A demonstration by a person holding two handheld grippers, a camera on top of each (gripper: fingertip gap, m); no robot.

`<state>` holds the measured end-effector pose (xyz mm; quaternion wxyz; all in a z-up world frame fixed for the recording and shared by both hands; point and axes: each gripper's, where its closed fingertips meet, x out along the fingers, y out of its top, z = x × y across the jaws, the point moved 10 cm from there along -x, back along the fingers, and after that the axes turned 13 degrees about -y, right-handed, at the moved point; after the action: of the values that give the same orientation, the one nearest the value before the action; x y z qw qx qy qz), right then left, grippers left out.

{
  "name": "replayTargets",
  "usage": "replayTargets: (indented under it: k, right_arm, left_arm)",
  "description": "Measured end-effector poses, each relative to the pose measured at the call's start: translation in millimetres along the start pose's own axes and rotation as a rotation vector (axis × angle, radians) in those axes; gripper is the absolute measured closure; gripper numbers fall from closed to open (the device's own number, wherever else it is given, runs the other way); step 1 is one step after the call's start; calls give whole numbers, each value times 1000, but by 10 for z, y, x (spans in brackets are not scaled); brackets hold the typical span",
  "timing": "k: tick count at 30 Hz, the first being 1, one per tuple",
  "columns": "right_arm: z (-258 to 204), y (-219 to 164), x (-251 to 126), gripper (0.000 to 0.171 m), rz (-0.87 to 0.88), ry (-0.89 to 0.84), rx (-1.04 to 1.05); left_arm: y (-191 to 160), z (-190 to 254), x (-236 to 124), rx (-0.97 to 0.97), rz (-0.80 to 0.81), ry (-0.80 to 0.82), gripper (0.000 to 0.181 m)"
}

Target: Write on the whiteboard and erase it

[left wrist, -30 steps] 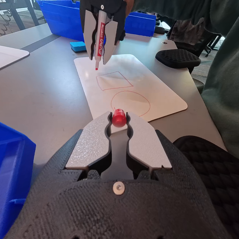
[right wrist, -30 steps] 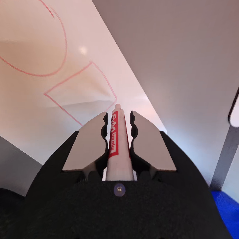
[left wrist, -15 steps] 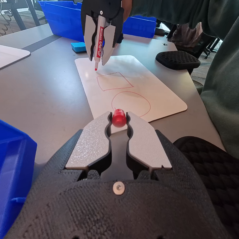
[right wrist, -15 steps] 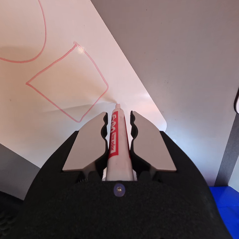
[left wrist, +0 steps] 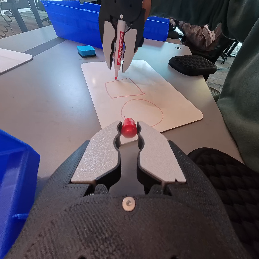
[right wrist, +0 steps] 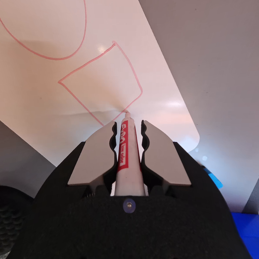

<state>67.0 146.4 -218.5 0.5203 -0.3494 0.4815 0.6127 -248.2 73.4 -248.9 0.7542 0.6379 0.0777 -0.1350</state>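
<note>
The right gripper [right wrist: 128,123] pinches a white marker [right wrist: 129,154] with a red printed label, its tip seemingly touching the whiteboard [left wrist: 175,98] on the drawn square's [left wrist: 123,87] far edge. Nearer than the square lies a red circle [left wrist: 141,112], and at the whiteboard's near edge the left gripper [left wrist: 128,124] clamps the red cap [left wrist: 128,128]. A blue eraser [left wrist: 86,51] sits beyond the whiteboard.

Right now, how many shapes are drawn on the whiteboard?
2: a square at the far end of the whiteboard, under the marker tip, and a circle nearer the left gripper, which partly hides it.

Glossy whiteboard [left wrist: 161,89]; matt, grainy plastic fingers [left wrist: 100,154]
</note>
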Motion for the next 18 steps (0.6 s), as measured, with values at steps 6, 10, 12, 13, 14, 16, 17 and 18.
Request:
replayTargets:
  k: [6,10,12,13,14,16,17,18]
  right_arm:
    - [5,-44,3,137,-7,-13,9]
    - [86,-162,-4,137,-40,-40,29]
    - [147,-253,-7,137,-53,-54,56]
    - [170,-289,-7,137,-53,-56,70]
    - [182,-311,-8,137,-50,-56,82]
    - [179,-307,-12,137,-37,-57,91]
    - [173,-288,-21,137,-22,-55,95]
    - [172,-261,-31,137,-3,-54,101]
  left_arm:
    - [0,-1,-1,0,0,0,161]
    - [-1,0,1,2,-3,0,161]
    - [-1,1,2,3,-4,-1,161]
    - [-1,0,2,2,-4,-1,161]
    - [-1,-1,2,2,-3,-1,161]
    - [-1,-4,0,-1,-2,-1,161]
    - [0,-5,-1,-1,-1,-1,161]
    - [0,-6,-1,-2,-1,-1,161]
